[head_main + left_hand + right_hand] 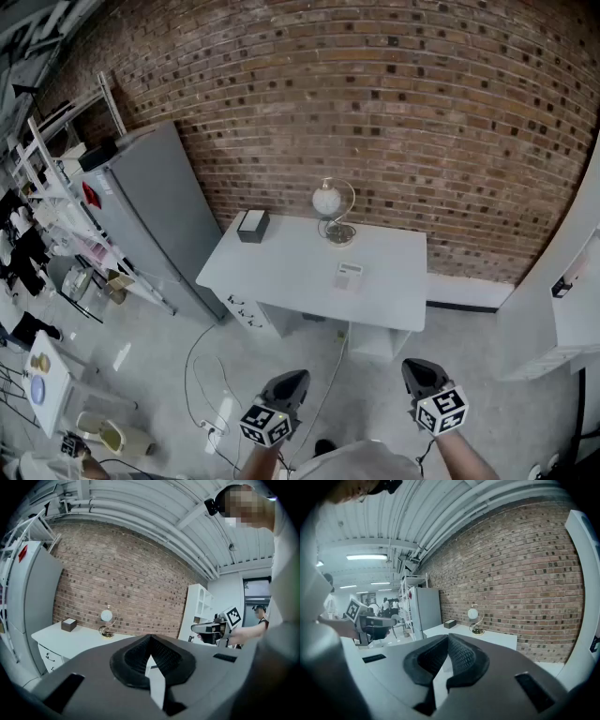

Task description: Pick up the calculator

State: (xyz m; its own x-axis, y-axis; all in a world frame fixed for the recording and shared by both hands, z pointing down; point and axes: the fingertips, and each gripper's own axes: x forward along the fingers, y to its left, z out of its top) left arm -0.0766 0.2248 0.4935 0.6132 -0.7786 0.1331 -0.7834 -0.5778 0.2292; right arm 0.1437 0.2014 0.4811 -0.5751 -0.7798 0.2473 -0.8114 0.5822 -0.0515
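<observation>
The calculator [349,275], small, pale and flat, lies on the white desk [281,267] in front of the globe lamp [328,202]. Both grippers hang low in the head view, well short of the desk and above the floor. My left gripper [292,378] has its dark jaws closed together with nothing between them, and its own view shows the same for the left gripper [150,639]. My right gripper [419,366] is shut and empty too, as its own view of the right gripper [448,637] confirms. Neither gripper view shows the calculator.
A dark box [252,225] sits at the desk's far left corner. A grey fridge [155,211] and a white shelf rack [56,187] stand left of the desk, and a white cabinet [572,300] stands at the right. Cables [211,394] trail over the floor. A brick wall runs behind.
</observation>
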